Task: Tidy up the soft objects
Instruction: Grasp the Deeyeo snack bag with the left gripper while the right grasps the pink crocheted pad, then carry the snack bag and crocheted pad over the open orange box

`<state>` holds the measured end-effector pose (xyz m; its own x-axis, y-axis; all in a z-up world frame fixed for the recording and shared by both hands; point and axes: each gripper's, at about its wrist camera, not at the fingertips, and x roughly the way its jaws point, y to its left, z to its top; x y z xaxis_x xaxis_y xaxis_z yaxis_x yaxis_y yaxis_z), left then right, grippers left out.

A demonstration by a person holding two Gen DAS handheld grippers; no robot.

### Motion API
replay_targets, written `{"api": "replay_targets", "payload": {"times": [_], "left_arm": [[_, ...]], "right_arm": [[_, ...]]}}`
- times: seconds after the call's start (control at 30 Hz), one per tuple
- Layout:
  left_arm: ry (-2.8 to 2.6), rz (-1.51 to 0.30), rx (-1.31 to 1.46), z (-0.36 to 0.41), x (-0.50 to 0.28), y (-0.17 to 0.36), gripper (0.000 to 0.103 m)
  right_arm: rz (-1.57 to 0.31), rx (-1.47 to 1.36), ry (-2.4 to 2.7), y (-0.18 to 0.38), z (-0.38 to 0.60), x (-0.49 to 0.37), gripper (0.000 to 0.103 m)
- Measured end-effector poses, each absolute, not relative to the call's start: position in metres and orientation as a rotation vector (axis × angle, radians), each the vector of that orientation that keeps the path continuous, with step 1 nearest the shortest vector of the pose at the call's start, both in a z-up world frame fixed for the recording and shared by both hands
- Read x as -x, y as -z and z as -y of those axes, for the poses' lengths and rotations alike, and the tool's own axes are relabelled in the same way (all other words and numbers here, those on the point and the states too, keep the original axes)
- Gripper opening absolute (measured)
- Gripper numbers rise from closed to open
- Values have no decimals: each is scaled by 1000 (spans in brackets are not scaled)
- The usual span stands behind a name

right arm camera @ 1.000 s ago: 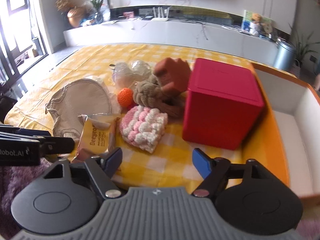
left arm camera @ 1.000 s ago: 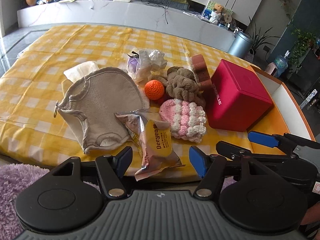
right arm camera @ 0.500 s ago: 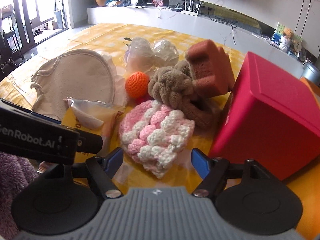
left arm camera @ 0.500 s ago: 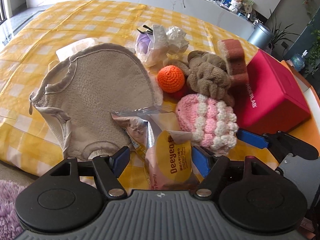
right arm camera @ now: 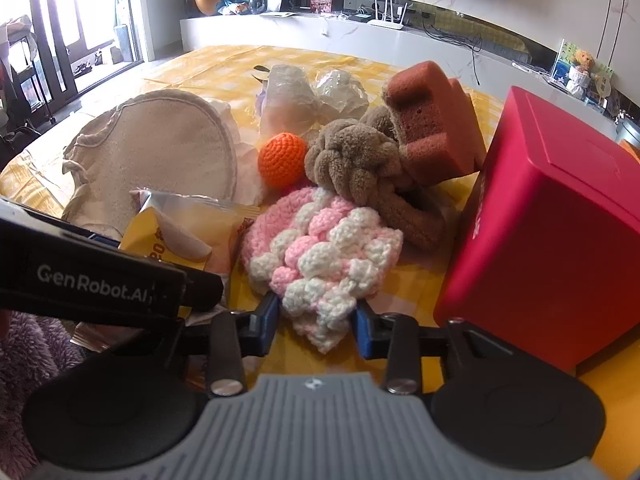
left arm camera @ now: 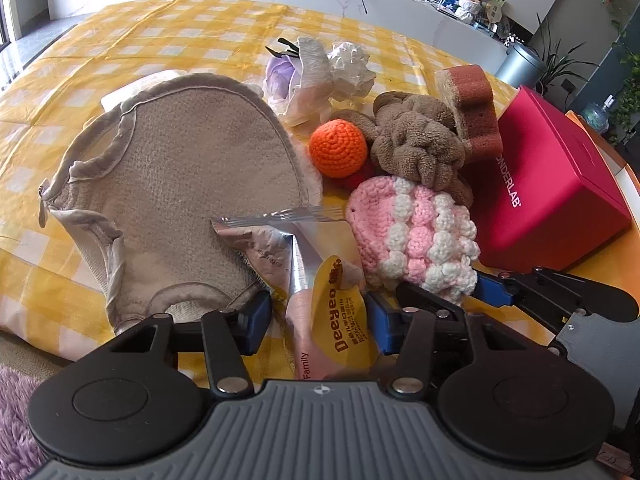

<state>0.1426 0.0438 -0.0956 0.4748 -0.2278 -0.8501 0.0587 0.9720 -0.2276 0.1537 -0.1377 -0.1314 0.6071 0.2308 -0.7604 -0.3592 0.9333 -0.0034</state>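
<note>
Here, on my left wrist feed, the left gripper [left arm camera: 318, 316] has its jaws spread to either side of a snack packet [left arm camera: 332, 320] low in the centre of the frame, and I cannot tell whether the pads touch the wrapper. The packet reads "Deeyeo" in dark letters on a yellow patch, with "Family" along its pink edge. Its crimped silver end lies over a beige cloth bib [left arm camera: 188, 184] that fills the middle left. To the right of the packet sits a pink and white crochet piece [left arm camera: 412, 232], and behind it, toward the upper centre, an orange crochet ball [left arm camera: 338, 148], a brown plush knot [left arm camera: 420, 148] and a rust-brown sponge [left arm camera: 472, 100] crowd together, touching one another. A crumpled plastic bag [left arm camera: 316, 68] lies behind the ball. A red box [left arm camera: 560, 184] at the right edge carries white lettering ending in "ONDERLAB". Everything rests on a yellow checked tabletop [left arm camera: 160, 32]. On my right wrist feed, the right gripper [right arm camera: 314, 324] has its jaws parted around the near tip of the crochet piece at lower centre, not clamped as far as I can see. The other gripper's black arm crosses the lower left, marked "GenRobot.AI", covering part of the packet. The red box looms close at the right, just beside the right jaw.
</note>
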Motion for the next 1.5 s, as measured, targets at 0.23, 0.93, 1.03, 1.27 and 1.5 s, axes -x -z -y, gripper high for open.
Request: {"api": "replay_targets", "payload": {"times": [0.23, 0.93, 1.03, 1.27, 1.5], "left_arm": [[188, -1015, 204, -49, -133, 88, 44], [218, -808, 174, -41, -74, 2, 41], [250, -778, 160, -31, -67, -21, 41], [372, -715, 109, 8, -65, -62, 41], [575, -757, 53, 79, -93, -88, 41]], "right_arm": [[-824, 171, -344, 118, 139, -143, 30], [-651, 104, -308, 36, 165, -73, 28], [-621, 79, -287, 17, 176, -61, 28], [-543, 94, -194, -35, 224, -32, 28], [-566, 133, -63, -67, 291, -30, 28]]}}
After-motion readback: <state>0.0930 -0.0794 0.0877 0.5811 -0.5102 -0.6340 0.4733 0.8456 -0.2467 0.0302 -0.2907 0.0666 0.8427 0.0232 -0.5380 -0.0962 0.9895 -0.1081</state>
